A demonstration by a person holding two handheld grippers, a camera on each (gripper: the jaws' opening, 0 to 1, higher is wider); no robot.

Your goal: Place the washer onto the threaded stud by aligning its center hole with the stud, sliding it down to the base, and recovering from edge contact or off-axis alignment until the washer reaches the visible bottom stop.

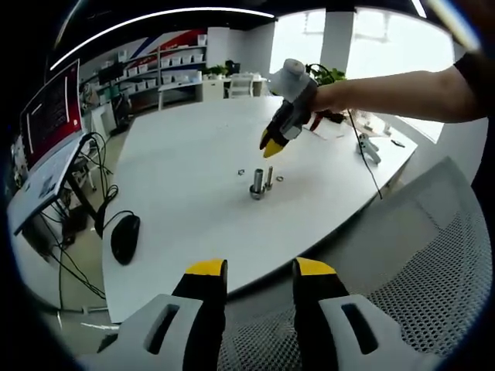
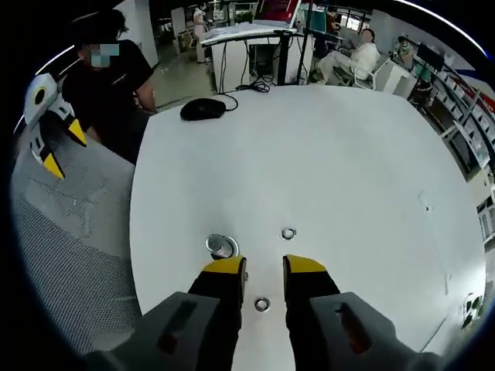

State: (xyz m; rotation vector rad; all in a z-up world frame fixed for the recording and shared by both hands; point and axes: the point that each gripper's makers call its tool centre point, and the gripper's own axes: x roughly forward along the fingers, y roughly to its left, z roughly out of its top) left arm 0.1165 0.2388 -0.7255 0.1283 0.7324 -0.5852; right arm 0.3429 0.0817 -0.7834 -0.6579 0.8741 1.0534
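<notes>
White tabletop (image 2: 325,139), and the right gripper (image 2: 263,277) hangs over it with jaws apart and nothing held, lined up on a washer (image 2: 262,304) lying flat between them. The stud (image 2: 222,247) stands just beside. The left gripper (image 1: 259,280) idles open and empty, well back.

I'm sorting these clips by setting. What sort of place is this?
Probably an open office or lab workspace. A large white table holds a computer mouse, a desk beside it carries a monitor, and shelves of white bins line the far wall. A seated person works in the background.
</notes>
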